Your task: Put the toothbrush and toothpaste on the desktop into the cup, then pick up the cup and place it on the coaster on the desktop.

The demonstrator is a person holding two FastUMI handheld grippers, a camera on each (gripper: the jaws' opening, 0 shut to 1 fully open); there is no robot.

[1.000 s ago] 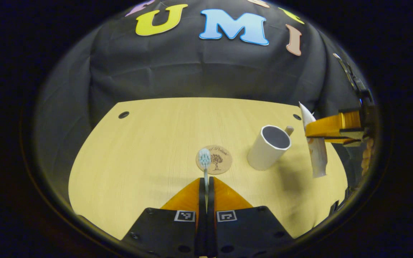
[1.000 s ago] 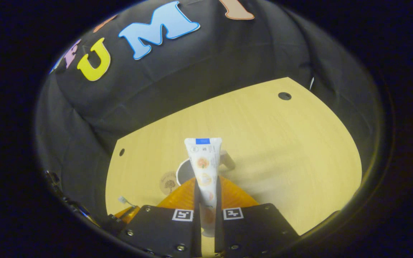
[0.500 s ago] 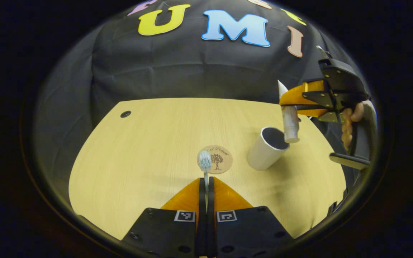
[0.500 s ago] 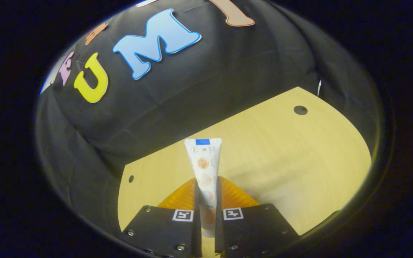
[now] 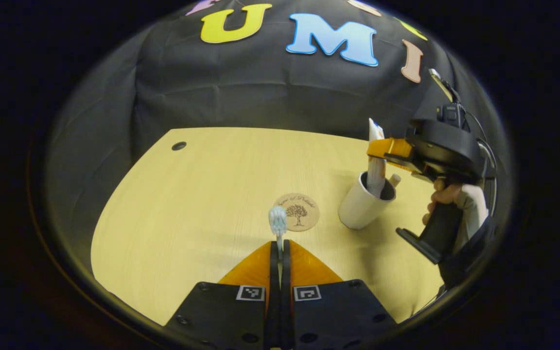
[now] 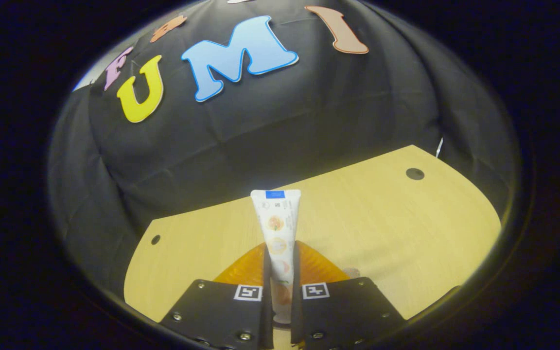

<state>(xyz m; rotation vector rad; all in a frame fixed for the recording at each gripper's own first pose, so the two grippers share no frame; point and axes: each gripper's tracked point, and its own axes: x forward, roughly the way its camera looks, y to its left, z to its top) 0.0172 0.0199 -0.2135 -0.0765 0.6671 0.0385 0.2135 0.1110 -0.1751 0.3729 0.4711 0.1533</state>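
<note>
In the left gripper view my left gripper [image 5: 280, 248] is shut on the toothbrush [image 5: 277, 221], whose pale bristle head sticks out ahead of the fingers. The round wooden coaster [image 5: 299, 212] lies just beyond it on the desktop [image 5: 187, 204]. To its right stands the white cup [image 5: 360, 206] with a small handle. The right gripper [image 5: 387, 148], held by a hand [image 5: 443, 194], hangs above the cup with the toothpaste [image 5: 375, 167] upright and its lower end inside the cup. In the right gripper view my right gripper [image 6: 280, 257] is shut on the white toothpaste tube [image 6: 276, 228].
The wooden desktop [image 6: 382, 228] has small dark holes near its far corners [image 5: 179, 145] [image 6: 414, 173]. Black cloth closes off the back of the booth. Open desk surface stretches left of the coaster.
The right gripper has carried the toothpaste from beside the cup to above it and lowered its end into the cup. My left gripper with the toothbrush has barely moved.
</note>
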